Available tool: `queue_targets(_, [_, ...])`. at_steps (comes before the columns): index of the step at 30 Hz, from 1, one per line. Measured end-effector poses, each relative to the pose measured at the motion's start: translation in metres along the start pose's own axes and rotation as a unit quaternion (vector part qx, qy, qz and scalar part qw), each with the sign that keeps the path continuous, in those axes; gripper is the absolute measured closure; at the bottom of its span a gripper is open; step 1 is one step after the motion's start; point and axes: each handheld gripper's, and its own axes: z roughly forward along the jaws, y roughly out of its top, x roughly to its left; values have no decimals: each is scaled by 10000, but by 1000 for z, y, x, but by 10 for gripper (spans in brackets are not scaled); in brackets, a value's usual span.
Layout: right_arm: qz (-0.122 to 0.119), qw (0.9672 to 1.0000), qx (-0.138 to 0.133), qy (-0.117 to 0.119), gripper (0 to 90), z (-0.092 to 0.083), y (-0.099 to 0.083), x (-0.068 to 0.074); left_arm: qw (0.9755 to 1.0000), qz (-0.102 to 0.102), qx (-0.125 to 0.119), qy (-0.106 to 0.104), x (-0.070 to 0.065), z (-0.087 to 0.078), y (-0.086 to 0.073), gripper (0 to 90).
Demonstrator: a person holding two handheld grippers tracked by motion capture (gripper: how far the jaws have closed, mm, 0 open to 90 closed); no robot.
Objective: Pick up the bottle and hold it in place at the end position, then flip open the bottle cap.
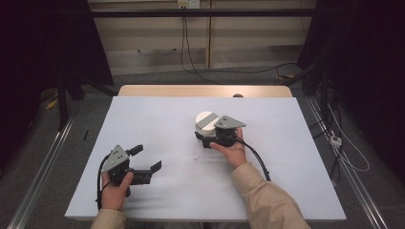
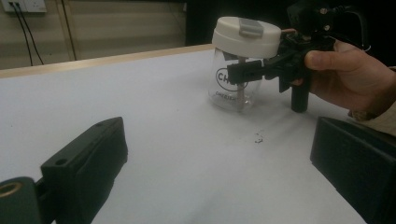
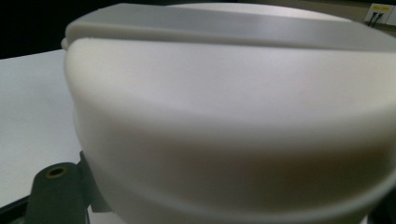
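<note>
White-lidded clear cup, one, between right tongs.

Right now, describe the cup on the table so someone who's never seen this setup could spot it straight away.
Start at the white table and go to its middle, where the right gripper has its jaws around the cup. It is a clear, upright cup with dark printed lettering. Its wide white lid with a grey tab makes it unmistakable.

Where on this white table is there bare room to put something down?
Most of the table is bare: the far left corner, the right side beyond the right gripper, and the near middle between both hands. It is crowded where that gripper meets the lidded clear cup, and around the left gripper.
</note>
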Motion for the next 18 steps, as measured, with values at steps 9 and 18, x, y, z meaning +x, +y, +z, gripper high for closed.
queue_targets(9, [8, 10000, 5, -1, 188, 0, 0, 0, 9999, 19, 71, -145, -6, 11, 6, 35])
queue_targets(18, [21, 10000, 13, 8, 188, -1, 0, 0, 9996, -13, 49, -265, -12, 24, 12, 37])
